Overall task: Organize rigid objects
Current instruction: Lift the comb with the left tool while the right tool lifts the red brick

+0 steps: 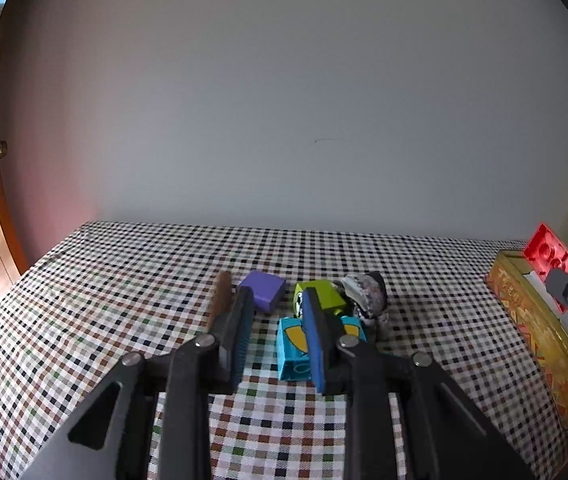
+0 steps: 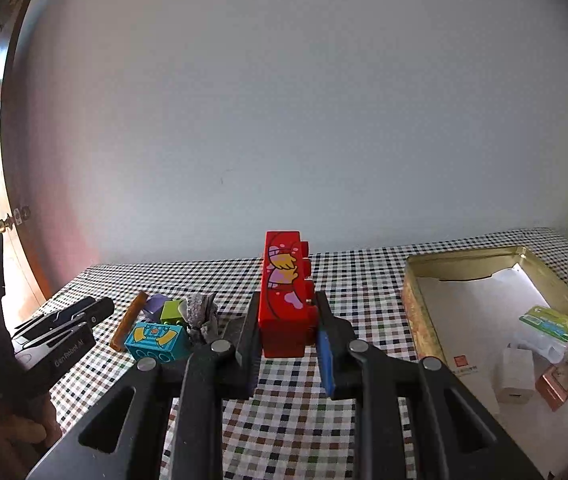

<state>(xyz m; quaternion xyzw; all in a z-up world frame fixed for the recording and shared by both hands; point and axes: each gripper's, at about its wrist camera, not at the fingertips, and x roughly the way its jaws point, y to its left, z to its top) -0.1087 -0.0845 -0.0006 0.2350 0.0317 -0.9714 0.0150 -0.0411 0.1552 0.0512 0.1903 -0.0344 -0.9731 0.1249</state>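
1. The right gripper (image 2: 287, 320) clamped the red brick (image 2: 284, 300) upright between its jaws, above the checked tablecloth (image 2: 284, 412).
2. Left of the red brick sat a cluster: a teal block (image 2: 156, 342), a green block (image 2: 172, 309), a purple block (image 2: 155, 303) and an amber strip (image 2: 128, 320).
3. Far left of the brick, the left gripper (image 2: 104, 310) pointed toward that cluster.
4. Right of the brick lay the gold tin (image 2: 411, 300), holding small boxes.
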